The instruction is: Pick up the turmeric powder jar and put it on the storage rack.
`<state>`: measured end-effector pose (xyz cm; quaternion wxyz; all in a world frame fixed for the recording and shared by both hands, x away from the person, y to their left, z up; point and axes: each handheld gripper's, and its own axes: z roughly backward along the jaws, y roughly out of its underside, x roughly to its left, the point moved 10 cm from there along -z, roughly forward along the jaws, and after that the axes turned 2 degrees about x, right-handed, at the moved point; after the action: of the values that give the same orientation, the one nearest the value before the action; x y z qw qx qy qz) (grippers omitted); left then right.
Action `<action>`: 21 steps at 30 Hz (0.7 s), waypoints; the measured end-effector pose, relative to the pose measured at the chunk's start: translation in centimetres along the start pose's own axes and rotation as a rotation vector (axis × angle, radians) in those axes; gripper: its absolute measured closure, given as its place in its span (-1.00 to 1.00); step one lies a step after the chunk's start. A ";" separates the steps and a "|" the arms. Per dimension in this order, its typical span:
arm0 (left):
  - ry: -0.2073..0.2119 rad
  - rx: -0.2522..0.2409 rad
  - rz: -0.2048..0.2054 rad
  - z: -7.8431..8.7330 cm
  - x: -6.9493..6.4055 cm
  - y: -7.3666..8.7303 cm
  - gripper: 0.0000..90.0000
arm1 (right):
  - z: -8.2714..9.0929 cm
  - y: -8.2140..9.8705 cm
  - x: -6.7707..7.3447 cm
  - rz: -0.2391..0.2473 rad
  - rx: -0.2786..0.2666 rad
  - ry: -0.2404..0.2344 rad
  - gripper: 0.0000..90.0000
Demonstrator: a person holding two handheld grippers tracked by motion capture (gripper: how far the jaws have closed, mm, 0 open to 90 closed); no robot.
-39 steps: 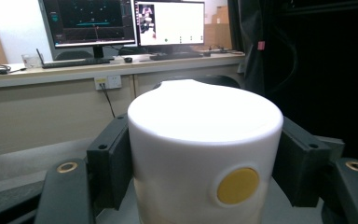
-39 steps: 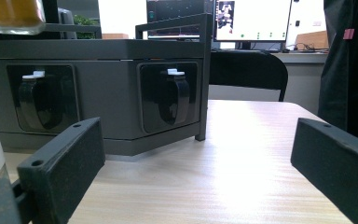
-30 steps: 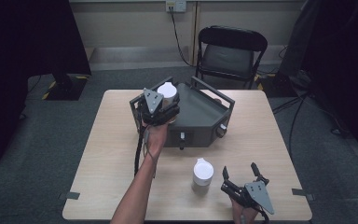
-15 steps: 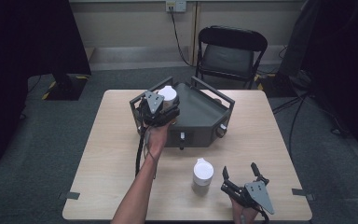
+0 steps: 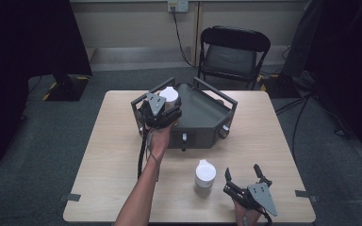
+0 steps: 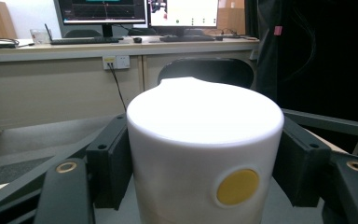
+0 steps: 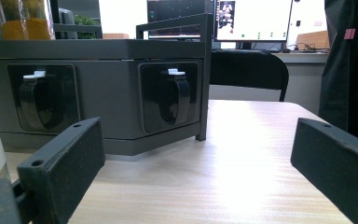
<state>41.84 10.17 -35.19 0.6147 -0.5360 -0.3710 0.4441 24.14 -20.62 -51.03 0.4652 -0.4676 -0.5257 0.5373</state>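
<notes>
A white lidded container [image 5: 170,93] with a yellow dot [image 6: 237,186] sits between the jaws of my left gripper [image 5: 167,104], over the left corner of a dark grey framed unit [image 5: 202,115]. Both pads [image 6: 109,163] press its sides, so the gripper is shut on it. A second white container [image 5: 205,178] stands on the wooden table [image 5: 113,155] near the front edge. My right gripper [image 5: 242,172] rests just right of it, open with nothing between its jaws. In the right gripper view this gripper [image 7: 200,163] faces the unit's front [image 7: 98,84] with two black taps.
A black folding chair [image 5: 233,52] stands behind the table. Cables run to a wall socket [image 5: 178,5]. Bare tabletop lies left of the unit and at the right side. Desks with monitors [image 6: 144,11] stand beyond.
The left gripper and its white container have sunk very slightly toward the unit. The right gripper and the second container stay where they were.
</notes>
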 end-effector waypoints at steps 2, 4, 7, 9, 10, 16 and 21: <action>-0.003 0.001 0.002 0.0 -0.1 0.0 -0.33 | 0.0 0.0 0.0 0.000 0.000 0.000 -0.97; 0.006 0.000 0.009 0.0 0.1 0.0 -0.34 | 0.0 0.0 0.0 0.000 0.000 0.001 -0.97; 0.002 -0.029 0.022 0.1 0.1 0.0 -0.60 | 0.0 0.0 0.0 0.000 0.000 0.001 -0.97; -0.001 -0.053 0.017 0.2 0.0 0.0 -0.72 | 0.0 0.0 0.0 0.000 0.000 0.001 -0.97; -0.004 -0.057 0.014 0.2 0.0 0.0 -0.75 | 0.0 0.0 0.0 0.000 0.000 0.001 -0.97; -0.014 -0.066 0.009 0.4 -0.3 0.2 -0.93 | 0.0 0.0 0.0 0.000 0.000 0.001 -0.97; -0.016 -0.070 -0.001 0.9 -0.8 1.1 -0.99 | 0.0 0.0 0.0 0.000 0.000 0.002 -0.97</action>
<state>40.55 9.74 -36.13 0.5928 -0.5536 -0.3914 0.4346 24.14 -20.61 -51.03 0.4656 -0.4681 -0.5253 0.5368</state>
